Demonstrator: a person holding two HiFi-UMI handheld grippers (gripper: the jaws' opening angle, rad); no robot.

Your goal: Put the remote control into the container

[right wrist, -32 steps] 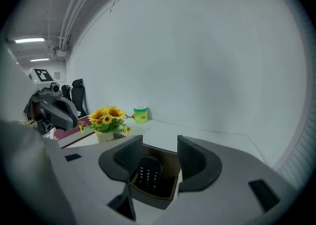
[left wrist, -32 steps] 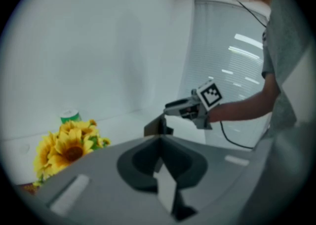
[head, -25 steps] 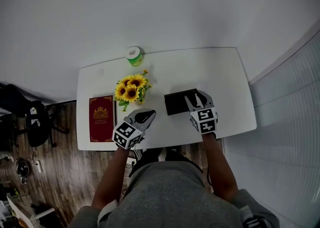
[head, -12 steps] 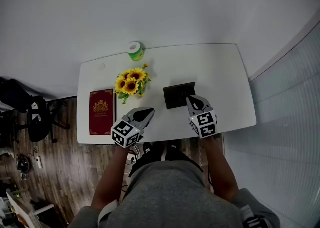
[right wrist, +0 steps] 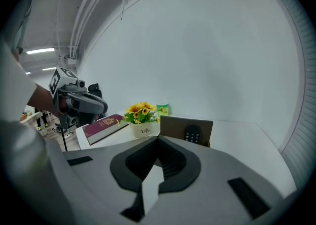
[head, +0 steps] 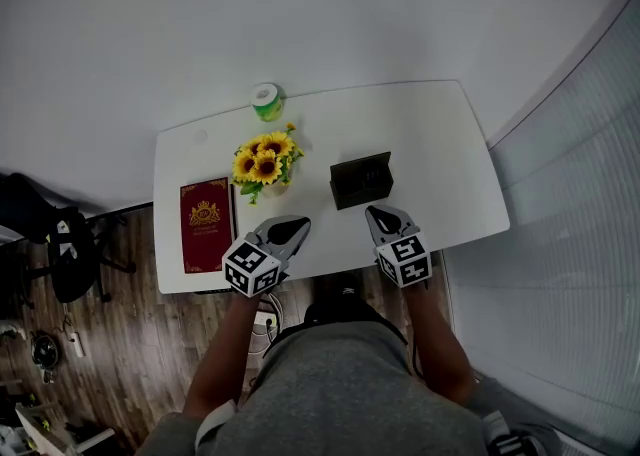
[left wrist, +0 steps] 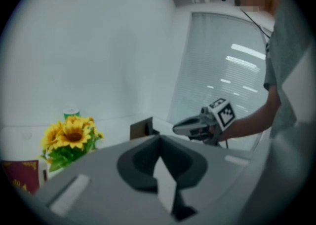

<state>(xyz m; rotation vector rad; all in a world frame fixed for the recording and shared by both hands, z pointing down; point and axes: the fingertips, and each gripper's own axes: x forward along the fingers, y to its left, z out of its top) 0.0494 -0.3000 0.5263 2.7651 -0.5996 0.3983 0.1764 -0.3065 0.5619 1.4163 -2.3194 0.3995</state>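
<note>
The remote control (right wrist: 192, 133) stands dark and upright inside the brown cardboard container (right wrist: 173, 126), its buttons facing the right gripper view. From the head view the container (head: 361, 181) is a dark box in the middle of the white table (head: 430, 134). My right gripper (head: 373, 212) hangs just in front of it near the table's front edge, shut and empty; its jaws (right wrist: 158, 139) meet with nothing between them. My left gripper (head: 299, 228) hovers at the front edge left of the container, also shut and empty (left wrist: 159, 138).
A pot of sunflowers (head: 264, 166) stands left of the container. A red book (head: 205, 224) lies at the table's left end. A green roll (head: 267, 102) sits at the back edge. Beyond the table's left side is wooden floor with a dark chair (head: 62, 249).
My right gripper has drawn back from the container toward the table's front edge and its jaws have closed. The left gripper has barely shifted.
</note>
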